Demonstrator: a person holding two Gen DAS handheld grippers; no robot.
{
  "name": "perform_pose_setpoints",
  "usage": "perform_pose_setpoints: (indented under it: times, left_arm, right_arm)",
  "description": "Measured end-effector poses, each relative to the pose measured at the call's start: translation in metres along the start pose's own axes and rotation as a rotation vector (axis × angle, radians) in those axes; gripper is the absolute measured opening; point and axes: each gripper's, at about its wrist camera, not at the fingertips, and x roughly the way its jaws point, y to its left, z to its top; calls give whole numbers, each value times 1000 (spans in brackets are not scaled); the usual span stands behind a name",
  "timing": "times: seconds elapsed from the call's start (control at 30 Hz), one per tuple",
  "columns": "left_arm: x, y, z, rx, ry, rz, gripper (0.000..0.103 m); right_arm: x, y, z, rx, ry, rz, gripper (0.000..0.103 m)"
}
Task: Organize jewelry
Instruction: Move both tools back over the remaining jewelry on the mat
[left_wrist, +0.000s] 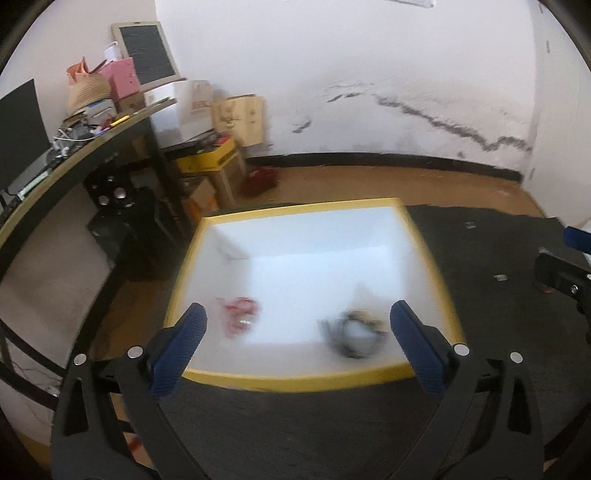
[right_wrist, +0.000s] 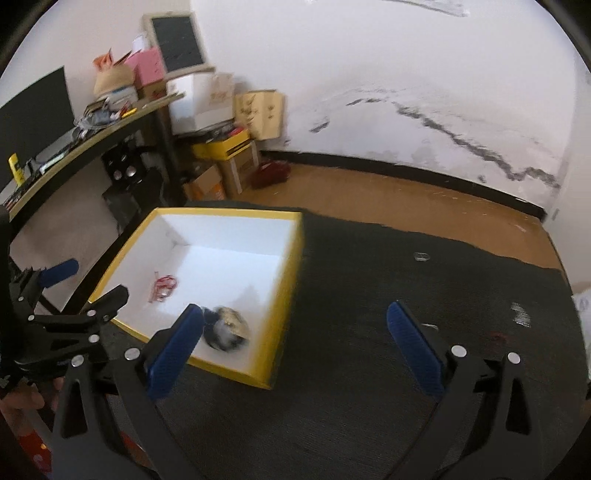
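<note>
Both my grippers, left gripper and right gripper, spread wide, nothing held. Red jewelry and dark bundle lie in yellow box, bundle near its front wall. Small clear piece sits near mat far edge; judged risk: overlooked, frames blurry.

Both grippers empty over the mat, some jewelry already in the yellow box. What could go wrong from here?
1. Small clear pieces on the dark mat, like the ring-like piece, are faint and easy to miss.
2. The yellow box sits near the mat's left edge; a nudge from the left gripper might shift it.
3. The red piece and dark bundle lie loose inside and may tangle.
</note>
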Motion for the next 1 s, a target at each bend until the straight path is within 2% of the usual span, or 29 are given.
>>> perform_pose_setpoints:
  times: [0.23, 0.37, 0.57, 0.67, 0.87, 1.0]
  left_arm:
    - [-25, -112, -11, 20, -15, -123, 97]
    - [-16, -178, -26, 51, 2, -171, 97]
    - [12, -242, -47, 63, 43, -211, 97]
    - [30, -261, -52, 48, 75, -224, 97]
    - [59, -278, -64, 75, 74, -196, 97]
    - [78, -288, -81, 76, 138, -215, 97]
  right_arm:
    - [-57, -119, -48, 64, -44, -109, 96]
    - [-65, -182, -82, 113, -31, -151, 96]
    - [-56, -249, -119, 167, -14, -206, 96]
    - [-46, -268, -131, 190, -11, -219, 96]
    - [-22, -286, -144, 204, 8, -198, 96]
    - [1, -285, -153, 213, 50, -170, 96]
